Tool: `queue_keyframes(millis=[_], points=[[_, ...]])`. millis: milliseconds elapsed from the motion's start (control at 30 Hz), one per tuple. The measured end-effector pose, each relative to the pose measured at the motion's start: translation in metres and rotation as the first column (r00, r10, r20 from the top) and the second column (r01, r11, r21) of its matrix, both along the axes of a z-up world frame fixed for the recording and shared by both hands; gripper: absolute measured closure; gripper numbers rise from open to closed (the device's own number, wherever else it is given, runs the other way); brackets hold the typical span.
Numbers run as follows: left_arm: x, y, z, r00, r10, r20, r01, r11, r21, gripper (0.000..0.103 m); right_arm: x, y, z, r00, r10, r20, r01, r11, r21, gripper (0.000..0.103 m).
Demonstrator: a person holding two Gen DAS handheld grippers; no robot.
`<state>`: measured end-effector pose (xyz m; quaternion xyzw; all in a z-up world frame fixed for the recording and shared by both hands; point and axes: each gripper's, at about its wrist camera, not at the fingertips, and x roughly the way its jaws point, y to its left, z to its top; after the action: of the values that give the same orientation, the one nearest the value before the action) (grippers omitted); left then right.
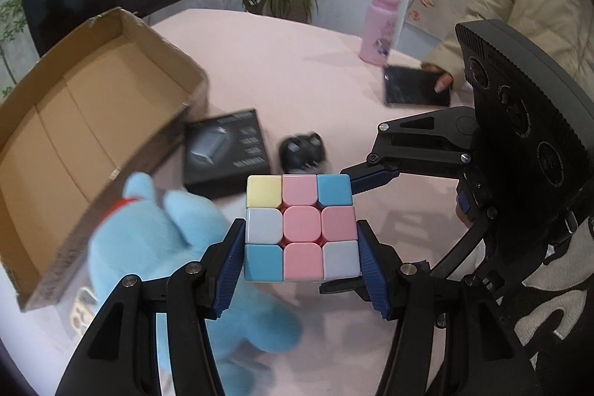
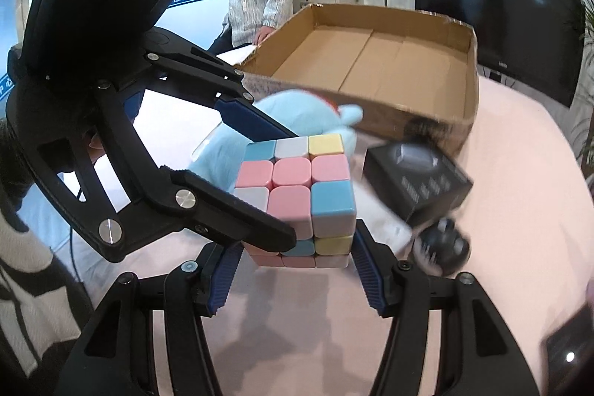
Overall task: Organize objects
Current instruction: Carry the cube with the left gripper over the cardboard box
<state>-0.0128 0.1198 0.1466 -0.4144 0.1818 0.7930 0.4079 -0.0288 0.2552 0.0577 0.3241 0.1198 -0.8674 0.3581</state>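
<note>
1. The left gripper [image 1: 300, 247] is pinching the cube [image 1: 300, 227] between its blue pads, holding it up above the pink table [image 1: 297, 69]; in both views the cube is clear of the tabletop.
2. The right gripper [image 2: 297, 270] is sitting just beside the cube [image 2: 297, 195] from the other side, its jaws spread with the cube's lower edge between them. Whether its pads are touching the cube, I cannot tell.
3. Judging by this, the step in hand is carrying the cube to the box [image 1: 96, 121], or possibly passing it from one gripper to the other; the frames are not settling which.
4. The box is lying open and looks bare inside, to the left of the cube in the left view, with the plush [image 1: 178, 247] against its near wall.
5. The next move is likely calling for lifting the cube over the plush and the box wall, then releasing it low inside so it is not bouncing out.
6. A black carton [image 1: 226, 151] and a small dark gadget [image 1: 302, 153] are waiting on the table near the box.
7. The gadget is blurred, so its kind is unclear. The plush is partly hidden behind the left gripper's fingers, and the carton's print is too small to read.
</note>
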Motion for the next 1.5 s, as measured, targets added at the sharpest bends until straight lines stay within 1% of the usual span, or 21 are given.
queue_keyframes(millis=[133,300,467,533,700,767,833,967,1133,1200,1333,1500], points=[[-0.019,-0.013,0.017,0.999,0.028,-0.035,-0.028,1.000,0.004,0.046,-0.022,-0.011,0.015,1.000,0.024,-0.015,-0.023,1.000,0.005,0.048],[-0.042,-0.024,0.034,0.994,0.059,-0.088,-0.059,0.998,0.001,0.047,-0.050,-0.027,0.033,0.997,0.048,-0.060,-0.046,0.999,0.027,0.048],[-0.078,-0.034,0.054,0.987,0.089,-0.135,-0.091,0.996,-0.006,0.047,-0.081,-0.036,0.047,0.994,0.068,-0.086,-0.067,0.998,0.023,0.048],[-0.095,-0.040,0.062,0.984,0.101,-0.150,-0.104,0.995,-0.008,0.047,-0.100,-0.043,0.054,0.994,0.078,-0.082,-0.078,0.997,0.012,0.048],[-0.150,-0.063,0.086,0.982,0.134,-0.132,-0.134,0.991,0.010,0.047,-0.143,-0.065,0.075,0.988,0.098,-0.118,-0.097,0.995,0.015,0.048],[-0.169,-0.069,0.091,0.980,0.147,-0.132,-0.148,0.989,0.000,0.047,-0.155,-0.074,0.079,0.986,0.102,-0.134,-0.099,0.995,0.026,0.048],[-0.185,-0.076,0.095,0.978,0.163,-0.129,-0.165,0.986,-0.006,0.047,-0.171,-0.081,0.083,0.987,0.104,-0.121,-0.101,0.994,0.030,0.048],[-0.211,-0.086,0.098,0.976,0.184,-0.114,-0.185,0.983,-0.003,0.047,-0.196,-0.091,0.086,0.988,0.115,-0.108,-0.113,0.993,0.020,0.048],[-0.231,-0.090,0.095,0.976,0.191,-0.107,-0.195,0.980,-0.032,0.047,-0.218,-0.099,0.085,0.988,0.118,-0.104,-0.116,0.993,0.027,0.048],[-0.240,-0.090,0.090,0.976,0.190,-0.109,-0.195,0.980,-0.042,0.047,-0.224,-0.103,0.082,0.987,0.118,-0.105,-0.114,0.992,0.046,0.048],[-0.254,-0.093,0.072,0.977,0.197,-0.079,-0.200,0.979,-0.039,0.047,-0.238,-0.111,0.074,0.988,0.121,-0.093,-0.115,0.991,0.069,0.048],[-0.263,-0.094,0.051,0.977,0.204,-0.053,-0.207,0.977,-0.049,0.047,-0.248,-0.116,0.055,0.990,0.129,-0.061,-0.124,0.989,0.084,0.048]])
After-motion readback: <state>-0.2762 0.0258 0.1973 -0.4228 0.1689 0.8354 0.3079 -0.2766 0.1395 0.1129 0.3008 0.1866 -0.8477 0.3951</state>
